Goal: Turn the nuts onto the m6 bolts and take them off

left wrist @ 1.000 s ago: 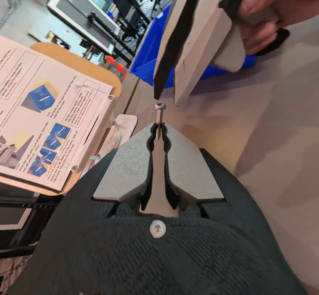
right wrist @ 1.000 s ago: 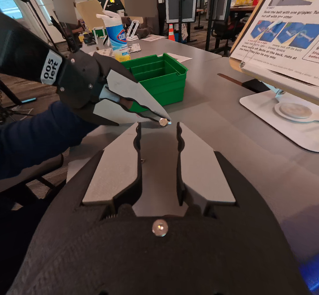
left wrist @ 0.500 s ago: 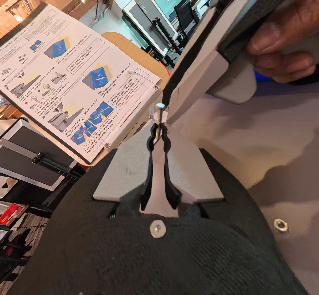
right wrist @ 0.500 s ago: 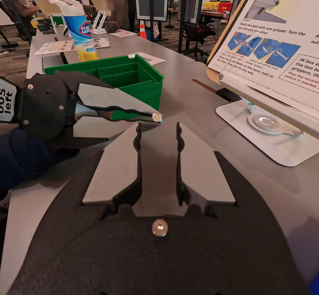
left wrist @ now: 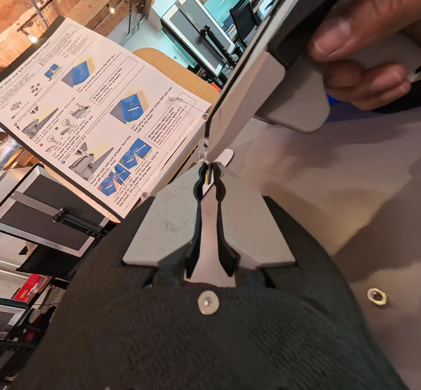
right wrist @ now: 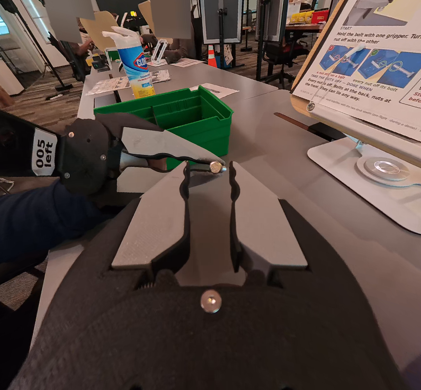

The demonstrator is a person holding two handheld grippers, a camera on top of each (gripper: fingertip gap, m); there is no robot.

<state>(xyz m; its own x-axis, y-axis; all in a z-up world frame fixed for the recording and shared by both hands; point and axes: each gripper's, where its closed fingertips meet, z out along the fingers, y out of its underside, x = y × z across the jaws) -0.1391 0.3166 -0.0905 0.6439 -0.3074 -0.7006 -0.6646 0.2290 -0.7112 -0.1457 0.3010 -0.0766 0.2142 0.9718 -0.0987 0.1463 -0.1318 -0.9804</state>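
Observation:
My left gripper [left wrist: 208,169] is shut on the threaded shaft of a silver bolt [left wrist: 206,176], whose head points away from me. It also shows in the right wrist view [right wrist: 200,165], reaching in from the left with the bolt head [right wrist: 215,167] sticking out. My right gripper [right wrist: 208,169] is open, its two fingertips on either side of the bolt head, apart from it. In the left wrist view the right gripper [left wrist: 209,151] comes down from the upper right and hides the bolt head. A loose nut [left wrist: 377,296] lies on the grey table.
A green bin [right wrist: 205,137] stands just behind the left gripper, with a spray bottle [right wrist: 134,69] beyond it. An instruction board [right wrist: 364,71] on a white stand base [right wrist: 341,192] is at the right. A blue bin edge [left wrist: 330,102] shows behind the hand.
The left gripper has tilted up and swung toward the board with the bolt still in it. The right gripper has closed in, so the bolt head now sits between its open fingertips.

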